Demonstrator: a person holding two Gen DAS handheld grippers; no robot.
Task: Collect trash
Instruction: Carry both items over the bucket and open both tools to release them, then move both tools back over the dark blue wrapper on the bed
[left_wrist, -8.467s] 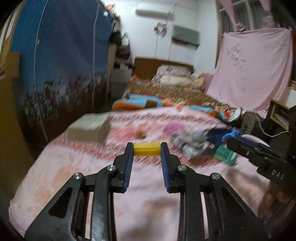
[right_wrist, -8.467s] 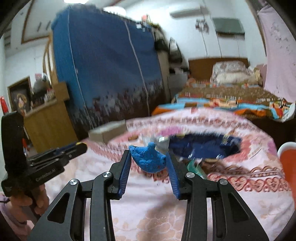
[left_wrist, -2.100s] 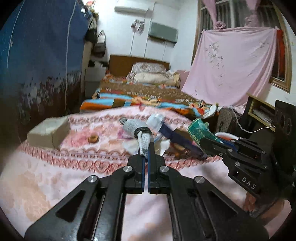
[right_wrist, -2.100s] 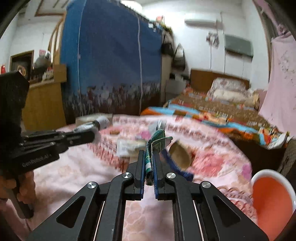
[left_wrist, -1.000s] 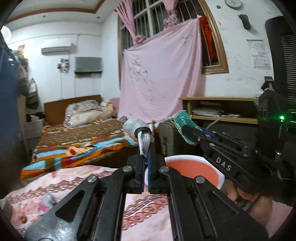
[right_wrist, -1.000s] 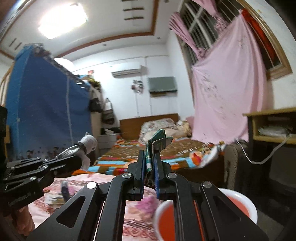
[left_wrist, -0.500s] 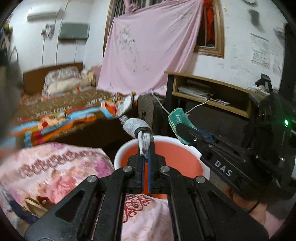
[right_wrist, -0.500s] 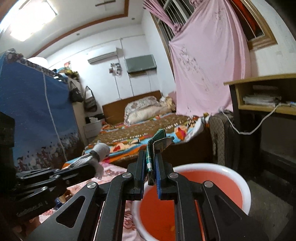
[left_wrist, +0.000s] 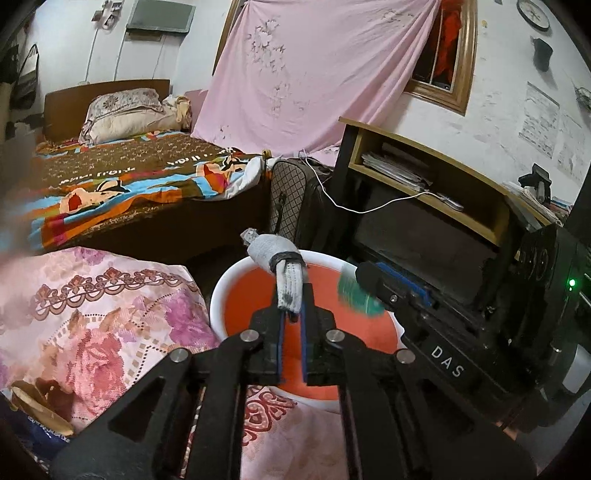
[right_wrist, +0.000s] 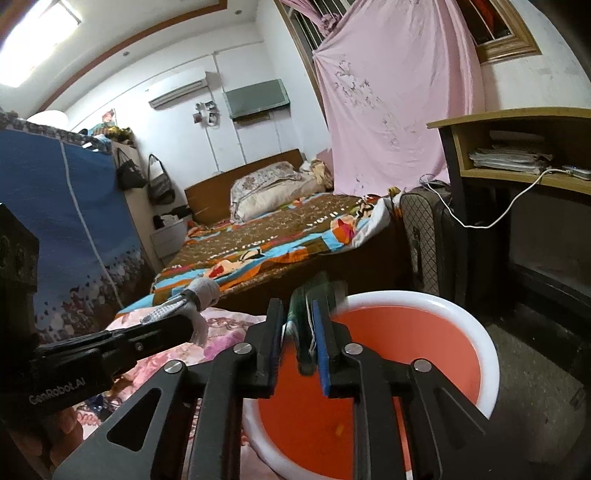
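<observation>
Grippers, two, both held over the orange bucket (left_wrist: 236, 284) with white rim, beside the pink floral bedspread (left_wrist: 92, 306).

Left gripper (left_wrist: 291, 314): pointing forward and down over the bucket; jaws slightly parted, the grey rolled rag (left_wrist: 282, 266) between the tips, contact unclear. Rag's long axis runs up and away from the tips; a dark band circles its middle.

Right gripper (right_wrist: 300, 325): angled down over the rim; jaws parted, the green wrapper (right_wrist: 308, 306) blurred between them, seemingly loose.
</observation>
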